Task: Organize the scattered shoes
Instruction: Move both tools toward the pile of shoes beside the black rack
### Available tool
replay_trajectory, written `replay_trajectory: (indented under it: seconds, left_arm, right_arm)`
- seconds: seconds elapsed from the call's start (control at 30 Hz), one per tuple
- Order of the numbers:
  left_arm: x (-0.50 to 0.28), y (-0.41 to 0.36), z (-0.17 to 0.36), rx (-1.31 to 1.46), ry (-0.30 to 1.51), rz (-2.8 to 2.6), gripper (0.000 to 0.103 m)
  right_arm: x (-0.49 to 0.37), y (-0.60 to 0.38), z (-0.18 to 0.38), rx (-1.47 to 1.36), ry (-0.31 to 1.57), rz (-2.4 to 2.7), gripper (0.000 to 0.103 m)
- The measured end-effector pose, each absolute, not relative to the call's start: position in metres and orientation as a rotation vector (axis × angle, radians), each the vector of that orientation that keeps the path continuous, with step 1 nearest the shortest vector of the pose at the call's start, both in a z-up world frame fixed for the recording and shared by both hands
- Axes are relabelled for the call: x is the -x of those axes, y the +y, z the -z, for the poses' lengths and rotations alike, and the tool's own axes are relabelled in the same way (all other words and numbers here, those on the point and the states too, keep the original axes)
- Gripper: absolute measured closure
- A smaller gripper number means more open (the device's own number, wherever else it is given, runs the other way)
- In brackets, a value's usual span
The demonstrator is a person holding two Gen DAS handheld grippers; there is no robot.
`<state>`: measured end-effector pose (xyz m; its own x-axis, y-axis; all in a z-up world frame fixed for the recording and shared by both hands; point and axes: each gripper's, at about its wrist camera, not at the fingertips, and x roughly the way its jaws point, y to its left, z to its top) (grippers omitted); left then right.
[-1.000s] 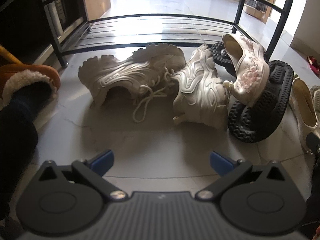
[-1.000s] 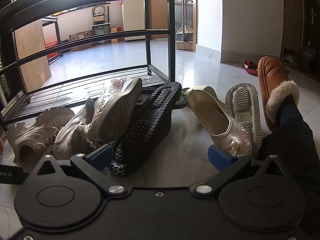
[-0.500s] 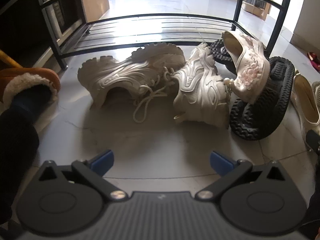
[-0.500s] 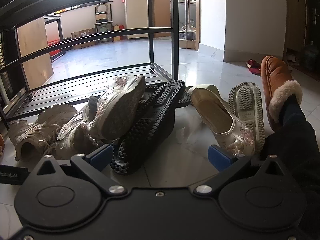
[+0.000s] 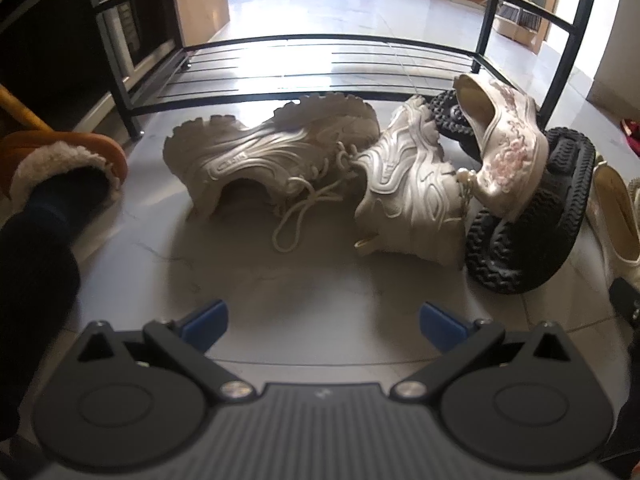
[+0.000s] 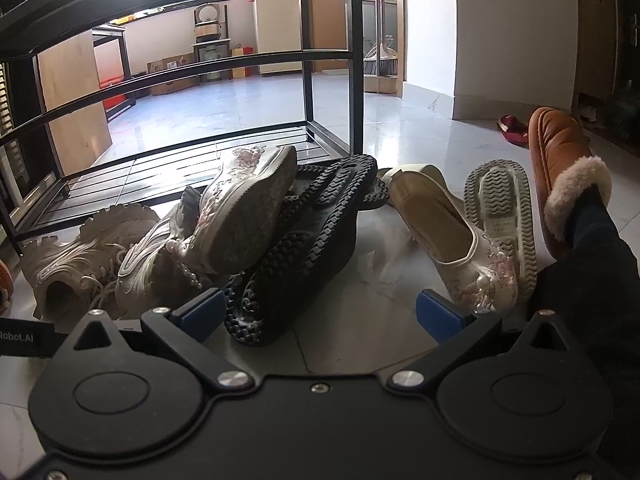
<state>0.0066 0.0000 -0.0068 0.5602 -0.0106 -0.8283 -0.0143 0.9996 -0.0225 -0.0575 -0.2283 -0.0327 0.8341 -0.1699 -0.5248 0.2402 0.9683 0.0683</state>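
Observation:
Two cream chunky sneakers lie on their sides on the floor: one (image 5: 272,160) at left, one (image 5: 408,196) beside it. A white embroidered flat (image 5: 504,148) leans on black ridged-sole sandals (image 5: 536,216). The right wrist view shows the same flat (image 6: 244,216), the sandals (image 6: 304,248), a second embroidered flat (image 6: 448,236) and an upturned pale slipper (image 6: 504,216). My left gripper (image 5: 322,320) is open and empty, short of the sneakers. My right gripper (image 6: 320,312) is open and empty, just before the sandals.
A black metal shoe rack (image 5: 320,64) stands behind the pile, its lowest slatted shelf (image 6: 180,168) bare. The person's feet in brown fur-lined slippers sit at the left (image 5: 60,160) and at the right (image 6: 560,168). A small red slipper (image 6: 512,128) lies far right.
Both grippers have moved slightly nearer to the shoes and tilted a little. No shoe has moved. Both grippers stay open.

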Motion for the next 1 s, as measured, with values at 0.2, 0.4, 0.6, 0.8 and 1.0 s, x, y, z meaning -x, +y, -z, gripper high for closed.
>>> replay_trajectory:
  seconds: [0.2,0.4,0.6,0.8,1.0]
  left_arm:
    - [-0.005,-0.001,0.011,0.008,0.979,-0.011,0.001]
    - [-0.008,-0.001,0.017,0.015,0.996,-0.019,0.001]
    - [-0.007,-0.006,0.022,-0.019,0.994,-0.001,0.001]
    - [-0.013,-0.010,0.028,-0.073,0.989,-0.036,0.001]
    - [-0.025,-0.012,0.040,-0.086,0.988,-0.019,0.001]
  right_arm:
    - [0.060,-0.225,0.033,-0.134,0.531,0.206,0.000]
    - [0.061,-0.226,0.038,-0.167,0.542,0.208,0.000]
    - [0.053,-0.235,0.040,-0.180,0.556,0.197,0.000]
    - [0.050,-0.237,0.045,-0.199,0.568,0.194,0.000]
    - [0.047,-0.249,0.049,-0.246,0.569,0.221,0.000]
